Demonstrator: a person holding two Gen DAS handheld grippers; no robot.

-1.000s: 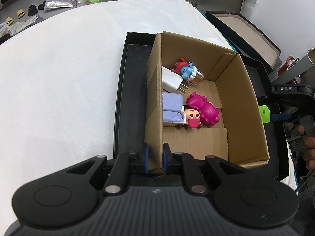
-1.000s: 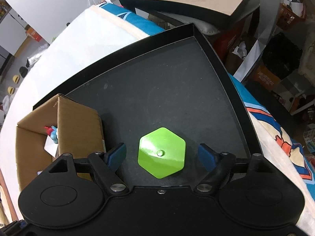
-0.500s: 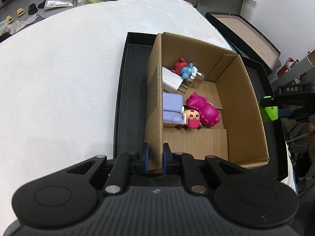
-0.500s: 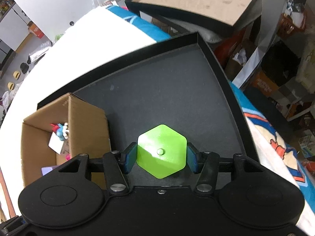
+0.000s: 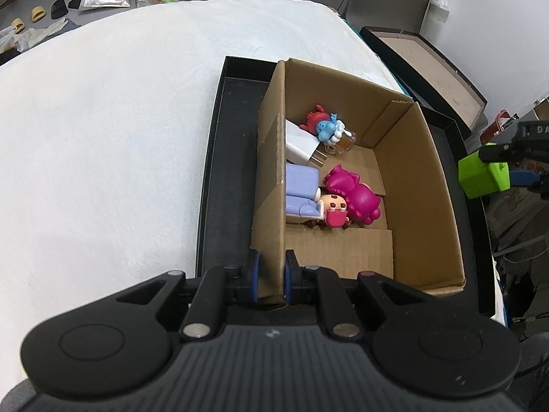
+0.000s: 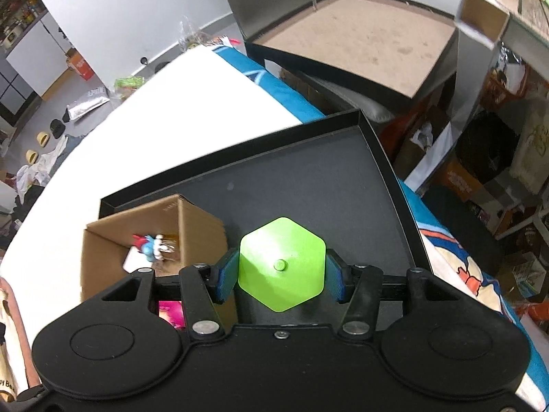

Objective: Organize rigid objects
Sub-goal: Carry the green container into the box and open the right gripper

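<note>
My right gripper (image 6: 281,276) is shut on a bright green hexagonal block (image 6: 282,263), held above the black tray (image 6: 308,185). From the left wrist view the green block (image 5: 480,175) hangs just right of the cardboard box (image 5: 411,185), pinched by the right gripper (image 5: 499,166). My left gripper (image 5: 271,279) is shut on the near left wall of that box. Inside the box lie a magenta figure (image 5: 353,194), a lilac block (image 5: 300,189), a white charger (image 5: 302,144) and a small blue and red toy (image 5: 324,127).
The box (image 6: 151,233) stands in the tray's left part on a white padded table (image 5: 103,137). A second black tray with a brown floor (image 6: 357,31) sits beyond the table's far right edge. Clutter fills the floor at right.
The right gripper closed on the green block and lifted it off the tray floor. The left gripper kept its hold on the box wall without moving.
</note>
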